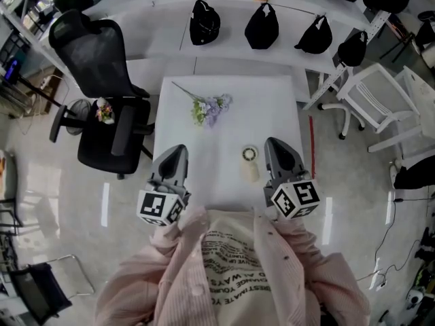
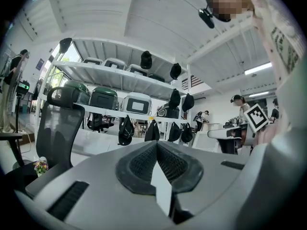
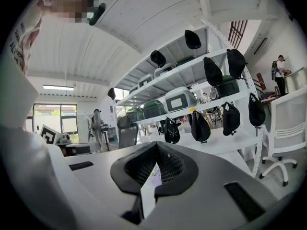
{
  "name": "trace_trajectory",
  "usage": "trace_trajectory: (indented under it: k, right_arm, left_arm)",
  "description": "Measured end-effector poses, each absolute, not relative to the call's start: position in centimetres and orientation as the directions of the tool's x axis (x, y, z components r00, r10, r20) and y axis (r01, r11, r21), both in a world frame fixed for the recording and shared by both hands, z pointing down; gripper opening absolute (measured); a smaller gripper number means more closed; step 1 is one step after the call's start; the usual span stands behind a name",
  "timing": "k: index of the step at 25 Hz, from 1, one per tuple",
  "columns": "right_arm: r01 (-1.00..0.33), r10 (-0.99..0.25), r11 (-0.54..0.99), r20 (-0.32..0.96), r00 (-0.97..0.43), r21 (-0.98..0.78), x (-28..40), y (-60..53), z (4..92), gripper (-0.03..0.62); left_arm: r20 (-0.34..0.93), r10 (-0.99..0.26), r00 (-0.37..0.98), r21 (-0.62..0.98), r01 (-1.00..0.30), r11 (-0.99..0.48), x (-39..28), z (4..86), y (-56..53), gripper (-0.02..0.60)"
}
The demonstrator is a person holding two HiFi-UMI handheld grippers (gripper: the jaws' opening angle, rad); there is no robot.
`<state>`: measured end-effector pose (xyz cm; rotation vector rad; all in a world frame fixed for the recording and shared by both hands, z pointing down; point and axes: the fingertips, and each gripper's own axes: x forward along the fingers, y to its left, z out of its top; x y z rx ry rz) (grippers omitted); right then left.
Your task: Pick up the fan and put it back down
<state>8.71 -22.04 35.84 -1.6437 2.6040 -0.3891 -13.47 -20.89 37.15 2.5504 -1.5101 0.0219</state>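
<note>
Just left of the right gripper [image 1: 273,145], the fan [image 1: 250,163] is too small to show its blades. The hands behind the marker cubes [image 1: 162,208] are hidden under pink sleeves [image 1: 149,263]. In the left gripper view, the body of the left gripper [image 2: 156,145] covers the lower part of the black chair [image 2: 60,128] to its left.

There was one small cream fan [image 1: 250,163] and one sprig of lilac flowers [image 1: 209,107]. Four black fabric caps [image 1: 262,26] hung in the nearest row.
</note>
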Motion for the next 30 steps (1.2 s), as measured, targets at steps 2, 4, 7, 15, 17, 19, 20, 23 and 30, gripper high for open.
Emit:
trace_trajectory:
  k: [2, 4, 7, 15, 17, 19, 20, 23, 30]
  right_arm:
    - [-0.888, -0.896, 0.407, 0.093, -0.433, -0.212, 8.9, -22.3, 35.3, 0.000]
    - [-0.895, -0.901, 0.406, 0.084, -0.426, -0.184, 9.1, -22.6, 34.8, -0.002]
    - [-0.899, -0.905, 0.401, 0.079, -0.419, -0.176, 9.4, -22.8, 34.6, -0.002]
    - [-0.898, -0.903, 0.395, 0.100, -0.418, -0.194, 8.8, -22.7, 35.4, -0.002]
    - [-0.897, -0.902, 0.394, 0.104, -0.419, -0.199, 8.7, -22.7, 35.6, -0.002]
    - [-0.896, -0.902, 0.394, 0.102, -0.420, -0.206, 8.6, -22.7, 35.6, -0.002]
    - [-0.894, -0.902, 0.394, 0.100, -0.421, -0.212, 8.5, -22.7, 35.6, -0.002]
    - [-0.892, -0.901, 0.395, 0.098, -0.423, -0.218, 8.4, -22.7, 35.8, -0.002]
    - [-0.893, -0.900, 0.395, 0.106, -0.424, -0.217, 8.1, -22.7, 35.8, -0.002]
  left_arm:
    - [0.097, -0.872, 0.480, 0.136, -0.874, -0.467, -13.5, 37.0, -21.0, 0.002]
    - [0.093, -0.874, 0.477, 0.130, -0.876, -0.465, -13.5, 36.9, -21.1, 0.002]
    - [0.092, -0.875, 0.475, 0.127, -0.877, -0.463, -13.4, 36.8, -21.2, 0.002]
    - [0.114, -0.875, 0.470, 0.142, -0.880, -0.454, -13.4, 37.7, -21.1, 0.002]
    - [0.122, -0.874, 0.471, 0.144, -0.879, -0.454, -13.5, 38.0, -21.1, 0.002]
    - [0.126, -0.874, 0.470, 0.147, -0.880, -0.452, -13.6, 38.0, -21.1, 0.002]
    - [0.126, -0.874, 0.469, 0.149, -0.880, -0.450, -13.6, 38.1, -21.1, 0.002]
    - [0.130, -0.875, 0.467, 0.157, -0.881, -0.446, -13.8, 38.2, -21.0, 0.002]
    - [0.143, -0.877, 0.459, 0.159, -0.885, -0.437, -14.3, 38.4, -20.9, 0.002]
